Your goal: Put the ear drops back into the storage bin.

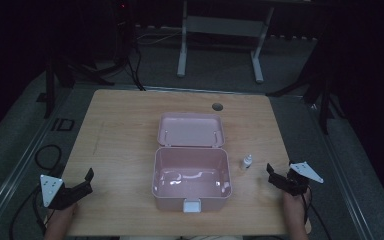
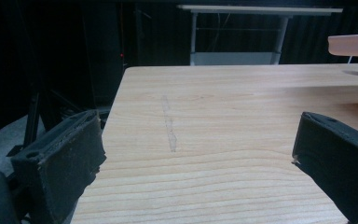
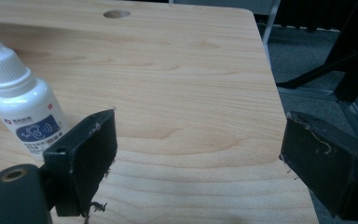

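Observation:
An open pink box [image 1: 191, 176] sits mid-table with its lid [image 1: 191, 130] laid back flat behind it; the inside looks bare. A small white dropper bottle [image 1: 246, 161] stands upright just right of the box. My right gripper [image 1: 273, 175] rests near the table's front right, a short way right of the bottle, open and holding nothing. In the right gripper view the bottle [image 3: 21, 107] stands beside and partly behind the left jaw, outside the gripper's [image 3: 198, 140] gap. My left gripper [image 1: 82, 182] lies at the front left, open, with bare wood between its jaws [image 2: 198, 140].
The wooden table [image 1: 125, 130] has a round hole [image 1: 217, 106] near its far edge. The table's right edge [image 3: 284, 116] runs close by the right gripper. A white desk frame [image 1: 220, 40] and dark stands sit on the floor beyond.

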{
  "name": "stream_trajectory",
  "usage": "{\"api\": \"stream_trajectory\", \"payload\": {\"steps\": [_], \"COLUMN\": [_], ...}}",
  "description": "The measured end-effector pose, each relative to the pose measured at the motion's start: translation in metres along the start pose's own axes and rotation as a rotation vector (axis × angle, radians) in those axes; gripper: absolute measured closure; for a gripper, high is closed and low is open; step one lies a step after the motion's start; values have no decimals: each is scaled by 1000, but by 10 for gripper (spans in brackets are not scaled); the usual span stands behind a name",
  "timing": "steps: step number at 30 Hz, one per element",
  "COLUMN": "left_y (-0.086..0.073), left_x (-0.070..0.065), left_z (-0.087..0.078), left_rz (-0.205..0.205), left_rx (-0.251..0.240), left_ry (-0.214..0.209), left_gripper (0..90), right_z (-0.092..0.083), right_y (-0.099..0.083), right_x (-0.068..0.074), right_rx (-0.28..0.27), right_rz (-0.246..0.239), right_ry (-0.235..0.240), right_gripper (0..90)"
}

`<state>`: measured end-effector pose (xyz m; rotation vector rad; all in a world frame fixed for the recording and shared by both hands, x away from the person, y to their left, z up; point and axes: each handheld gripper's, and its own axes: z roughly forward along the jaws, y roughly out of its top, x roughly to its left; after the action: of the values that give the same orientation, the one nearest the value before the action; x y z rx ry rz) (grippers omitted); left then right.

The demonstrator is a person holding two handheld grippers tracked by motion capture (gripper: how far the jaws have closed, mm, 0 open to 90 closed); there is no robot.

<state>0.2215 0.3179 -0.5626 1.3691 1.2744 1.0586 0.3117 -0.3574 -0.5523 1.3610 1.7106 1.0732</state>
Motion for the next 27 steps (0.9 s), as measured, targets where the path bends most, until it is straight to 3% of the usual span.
{"api": "stream_trajectory", "payload": {"steps": [7,15,17,22,26,27], "left_y": [0,0,0,0,0,0], "left_x": [0,-1,-1,-1,-1,-1], "left_z": [0,0,0,0,0,0], "left_rz": [2,5,5,6,7,6], "left_rx": [-1,1,1,1,2,1], "left_ry": [-2,-5,-5,-6,-5,-6], "left_gripper": [20,20,20,20,20,20], "right_z": [2,6,7,8,11,11], "right_y": [1,5,11,21,29,29], "right_x": [3,8,9,8,8,8], "right_rx": [21,89,136,224,355,355], "right_rz": [-30,-82,-104,-108,-95,-95], "right_ry": [8,75,91,112,167,167], "right_gripper": [104,125,144,148,125,125]}}
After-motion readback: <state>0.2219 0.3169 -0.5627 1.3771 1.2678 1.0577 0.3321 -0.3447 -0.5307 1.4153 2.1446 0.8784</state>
